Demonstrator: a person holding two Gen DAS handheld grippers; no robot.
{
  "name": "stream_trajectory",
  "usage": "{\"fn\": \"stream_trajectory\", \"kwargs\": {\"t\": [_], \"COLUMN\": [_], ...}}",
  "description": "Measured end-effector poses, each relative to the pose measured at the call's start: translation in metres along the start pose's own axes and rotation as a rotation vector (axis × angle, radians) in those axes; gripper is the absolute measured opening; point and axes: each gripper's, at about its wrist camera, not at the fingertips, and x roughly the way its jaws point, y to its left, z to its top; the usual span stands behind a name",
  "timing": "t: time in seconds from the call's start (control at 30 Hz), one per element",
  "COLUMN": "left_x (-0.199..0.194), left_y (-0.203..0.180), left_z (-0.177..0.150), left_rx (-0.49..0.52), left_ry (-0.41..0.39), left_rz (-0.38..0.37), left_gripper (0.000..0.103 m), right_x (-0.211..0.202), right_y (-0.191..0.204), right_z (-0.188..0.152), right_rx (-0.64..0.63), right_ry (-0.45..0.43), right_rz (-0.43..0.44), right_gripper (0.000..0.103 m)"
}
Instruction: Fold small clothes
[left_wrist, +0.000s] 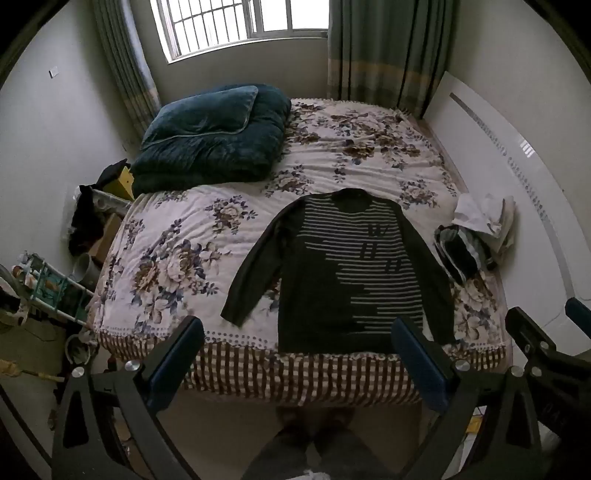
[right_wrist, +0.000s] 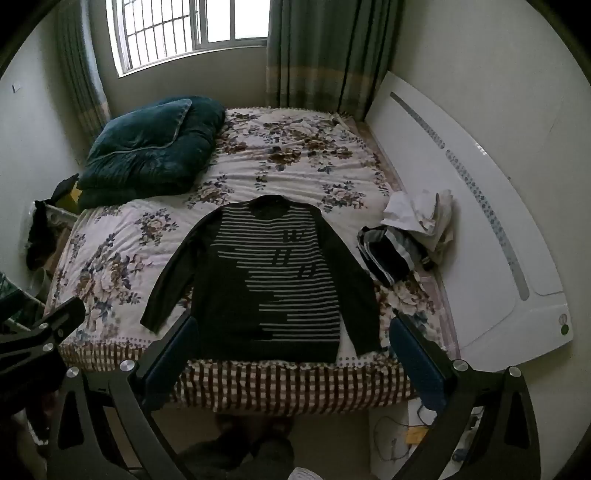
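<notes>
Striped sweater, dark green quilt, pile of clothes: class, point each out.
striped sweater (left_wrist: 354, 273), left wrist view, chest.
dark green quilt (right_wrist: 147, 147), right wrist view, top fold.
pile of clothes (right_wrist: 413, 229), right wrist view, white garment.

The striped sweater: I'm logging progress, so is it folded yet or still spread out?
Spread out, unfolded. The striped sweater lies flat on the bed, both sleeves extended beside its body, hem at the near edge.

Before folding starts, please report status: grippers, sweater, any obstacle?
Left gripper open, empty. Right gripper open, empty. Striped sweater flat on bed, unfolded. Clothes pile beside it, apart.
</notes>
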Motion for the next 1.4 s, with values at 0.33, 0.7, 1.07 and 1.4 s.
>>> {"fn": "stream_trajectory", "kwargs": {"t": [0.33,0.7,1.07,1.4], "left_x": [0.0,0.001,0.004,0.002], "left_y": [0.001,0.0,-0.001,0.001], "left_z": [0.0,-0.001,-0.015,-0.007], "left_rx": [-0.001,-0.005,-0.007,-0.011], "left_ry": [0.0,0.003,0.003,0.005], "left_rz": [-0.006,-0.002,-0.018,-0.018], "left_gripper": [0.103,0.103,0.103,0.103], "right_x": [-0.003,-0.002,-0.002,-0.004], "right_y": [-0.001,-0.003,-0.003,-0.003], "right_z": [0.0,0.001,0.001,0.001], "right_rx": [-0.001,-0.002,-0.006,-0.008], "right_ry": [-0.001,-0.002,-0.001,0.0], "right_rz": [0.0,-0.001,-0.001,-0.002], "right_gripper": [0.103,0.103,0.103,0.103]}}
